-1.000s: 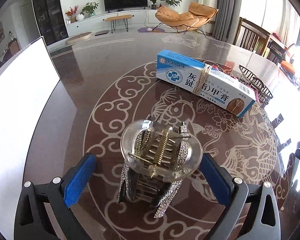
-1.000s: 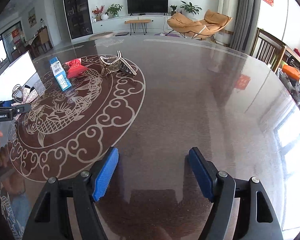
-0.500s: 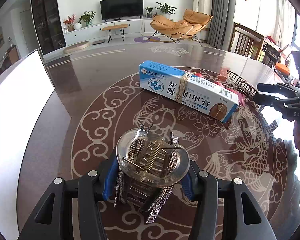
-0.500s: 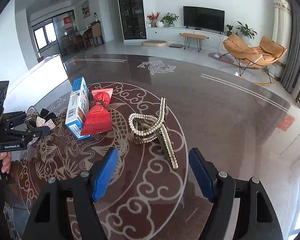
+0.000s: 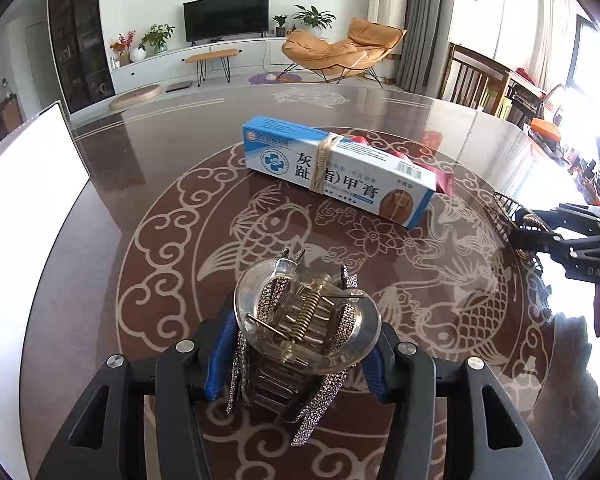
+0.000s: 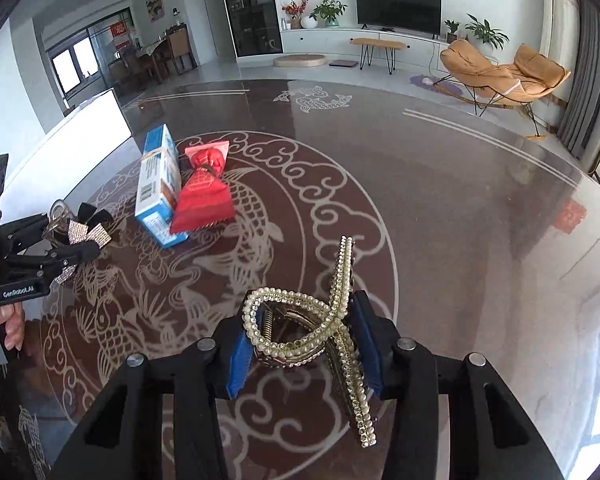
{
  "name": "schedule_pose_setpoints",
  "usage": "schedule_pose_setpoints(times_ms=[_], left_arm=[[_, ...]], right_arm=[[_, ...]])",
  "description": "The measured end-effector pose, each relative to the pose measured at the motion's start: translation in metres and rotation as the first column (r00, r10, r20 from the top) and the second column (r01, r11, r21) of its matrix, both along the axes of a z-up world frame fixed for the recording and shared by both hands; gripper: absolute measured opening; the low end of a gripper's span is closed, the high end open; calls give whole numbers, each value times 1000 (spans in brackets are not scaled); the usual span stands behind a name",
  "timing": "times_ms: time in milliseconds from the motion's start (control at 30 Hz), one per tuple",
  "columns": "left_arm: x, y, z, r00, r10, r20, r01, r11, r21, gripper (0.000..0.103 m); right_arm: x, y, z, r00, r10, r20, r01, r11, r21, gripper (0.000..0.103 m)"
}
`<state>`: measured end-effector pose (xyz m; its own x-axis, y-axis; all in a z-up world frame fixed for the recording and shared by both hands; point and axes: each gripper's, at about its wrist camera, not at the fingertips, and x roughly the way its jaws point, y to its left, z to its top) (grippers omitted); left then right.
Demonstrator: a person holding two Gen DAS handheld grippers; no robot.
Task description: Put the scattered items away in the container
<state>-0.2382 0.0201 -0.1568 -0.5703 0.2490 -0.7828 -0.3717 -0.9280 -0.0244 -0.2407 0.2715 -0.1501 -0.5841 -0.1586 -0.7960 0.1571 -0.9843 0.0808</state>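
Note:
My left gripper is shut on a clear rhinestone hair claw clip low over the table. My right gripper is shut on a pearl hair clip. A blue and white ointment box with a rubber band lies in the middle of the table, also seen in the right wrist view. A red pouch lies against it. A white container stands at the left table edge; it shows in the right wrist view too.
The round dark table has a pale fish and cloud pattern. Wooden chairs stand beyond its far right edge. The right gripper shows at the right in the left wrist view; the left gripper shows at the left in the right wrist view.
My left gripper closed on the rhinestone clip. My right gripper swung left, came up to the pearl clip and closed on it.

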Motion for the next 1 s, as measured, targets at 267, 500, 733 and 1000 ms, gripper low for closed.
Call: schedule_pose_setpoints(times_ms=[267,500,733,1000], left_arm=[[84,65,1,998,-63,-6,63,998,-19,53],[78,53,-3,993,115,27,-115,993,-4,87],[73,52,-10,986,158,50,-156,987,-42,103],[76,52,-9,986,161,49,-159,986,-44,103]], right_arm=[[117,-50,-2,999,-37,-26,37,999,20,46],[104,-75,-7,991,-125,-38,128,986,104,57],[103,-58,-8,987,-160,-26,161,987,22,69],[102,-62,-10,987,-159,-26,161,986,52,69]])
